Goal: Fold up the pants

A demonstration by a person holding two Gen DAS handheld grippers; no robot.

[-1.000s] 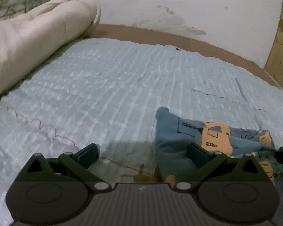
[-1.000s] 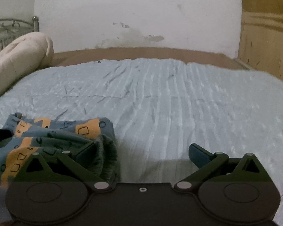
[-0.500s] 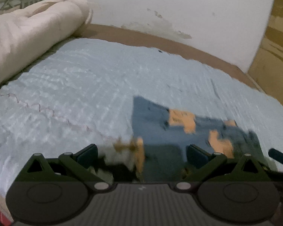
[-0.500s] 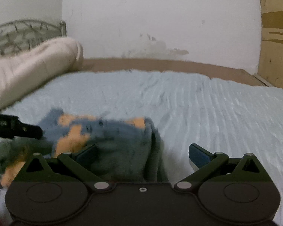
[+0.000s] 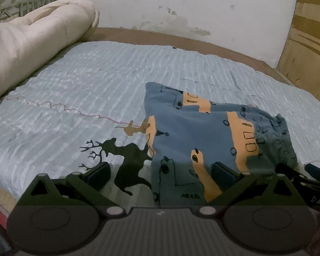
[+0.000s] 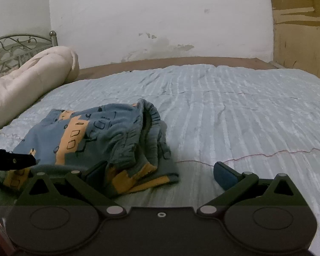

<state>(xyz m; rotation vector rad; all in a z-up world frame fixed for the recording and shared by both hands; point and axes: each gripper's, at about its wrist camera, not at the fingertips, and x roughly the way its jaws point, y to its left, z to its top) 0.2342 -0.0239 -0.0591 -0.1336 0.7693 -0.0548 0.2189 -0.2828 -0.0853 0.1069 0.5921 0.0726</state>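
Jaws apart on the left gripper (image 5: 160, 175) and the right gripper (image 6: 160, 170), both empty, low over the small blue fleece pants with orange vehicle print (image 5: 198, 140), heaped on the pale blue ribbed bedspread (image 5: 96, 81). Light, floppy cloth; pinch the waistband, I'd say. Only the right view shows that gathered waistband (image 6: 151, 115); only the left shows the black deer print (image 5: 125, 155).

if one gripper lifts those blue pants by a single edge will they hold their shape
Probably not. The pants lie in soft rumpled folds on the bedspread, so they would likely droop and unfold. The bunched waistband looks thicker and may hang lowest. They seem light, and likely to drag and bunch rather than slide if pushed.
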